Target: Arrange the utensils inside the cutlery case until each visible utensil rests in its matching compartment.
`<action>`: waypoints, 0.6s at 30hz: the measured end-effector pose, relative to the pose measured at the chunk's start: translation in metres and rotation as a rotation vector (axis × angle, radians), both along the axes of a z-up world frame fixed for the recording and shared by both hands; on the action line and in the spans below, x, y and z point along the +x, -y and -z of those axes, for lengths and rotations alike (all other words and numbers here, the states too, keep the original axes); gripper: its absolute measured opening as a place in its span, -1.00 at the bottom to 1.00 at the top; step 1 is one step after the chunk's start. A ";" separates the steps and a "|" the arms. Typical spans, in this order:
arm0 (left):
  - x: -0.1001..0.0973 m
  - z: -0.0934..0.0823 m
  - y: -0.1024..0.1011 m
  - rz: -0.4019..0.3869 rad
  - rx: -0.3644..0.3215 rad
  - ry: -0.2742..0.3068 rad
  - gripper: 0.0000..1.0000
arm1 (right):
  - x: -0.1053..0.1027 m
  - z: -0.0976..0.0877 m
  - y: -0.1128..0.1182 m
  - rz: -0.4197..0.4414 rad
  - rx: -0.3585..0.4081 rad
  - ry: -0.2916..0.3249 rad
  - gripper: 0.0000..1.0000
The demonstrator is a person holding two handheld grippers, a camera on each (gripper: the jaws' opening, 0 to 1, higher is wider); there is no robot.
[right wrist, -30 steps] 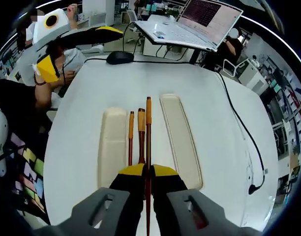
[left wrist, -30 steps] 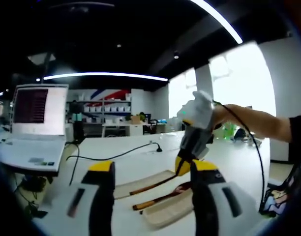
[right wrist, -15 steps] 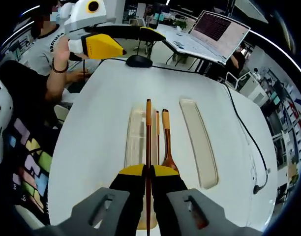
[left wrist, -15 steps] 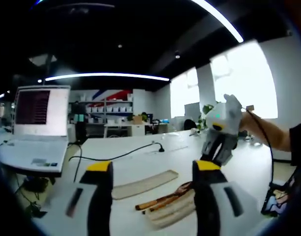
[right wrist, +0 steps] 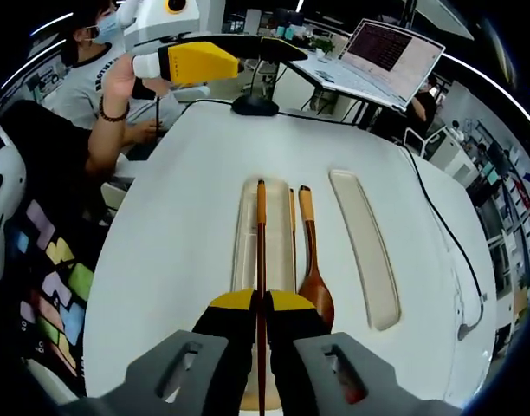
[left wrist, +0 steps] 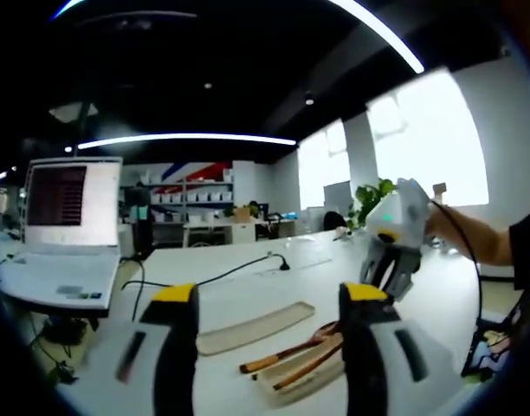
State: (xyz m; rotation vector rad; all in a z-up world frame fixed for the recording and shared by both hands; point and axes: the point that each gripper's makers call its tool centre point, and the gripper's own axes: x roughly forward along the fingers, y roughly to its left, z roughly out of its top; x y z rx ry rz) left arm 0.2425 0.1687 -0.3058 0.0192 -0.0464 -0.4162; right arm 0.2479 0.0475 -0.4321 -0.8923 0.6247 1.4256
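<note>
My right gripper (right wrist: pixel 259 300) is shut on a long wooden chopstick (right wrist: pixel 260 234), which runs forward over the cream cutlery case base (right wrist: pixel 244 251). A second chopstick (right wrist: pixel 292 227) and a wooden spoon (right wrist: pixel 313 269) lie along the base's right side. The case's other half (right wrist: pixel 365 247) lies apart to the right. My left gripper (left wrist: pixel 269 299) is open and holds nothing, hovering above the table. The left gripper view shows the right gripper (left wrist: pixel 391 256) over the case base (left wrist: pixel 310 371), with the utensils (left wrist: pixel 287 354) there and the other half (left wrist: pixel 252 325) behind.
An open laptop (right wrist: pixel 369 52) and a black mouse (right wrist: pixel 255 105) sit at the far end of the white table (right wrist: pixel 161 260). A black cable (right wrist: pixel 438 234) trails along the right side. A person (right wrist: pixel 83 95) sits beyond the left edge.
My right gripper has carried the chopstick sideways, from the gap between the two case halves to above the case base. The left gripper has stayed open and nearly still.
</note>
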 end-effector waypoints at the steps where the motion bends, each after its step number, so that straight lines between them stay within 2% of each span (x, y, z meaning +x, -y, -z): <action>1: 0.000 0.000 -0.001 -0.002 0.000 -0.001 0.38 | 0.000 0.001 0.000 0.003 0.000 -0.002 -0.95; 18: 0.000 0.004 0.001 0.004 0.005 -0.014 0.37 | -0.002 0.017 -0.001 -0.014 0.000 -0.036 -0.95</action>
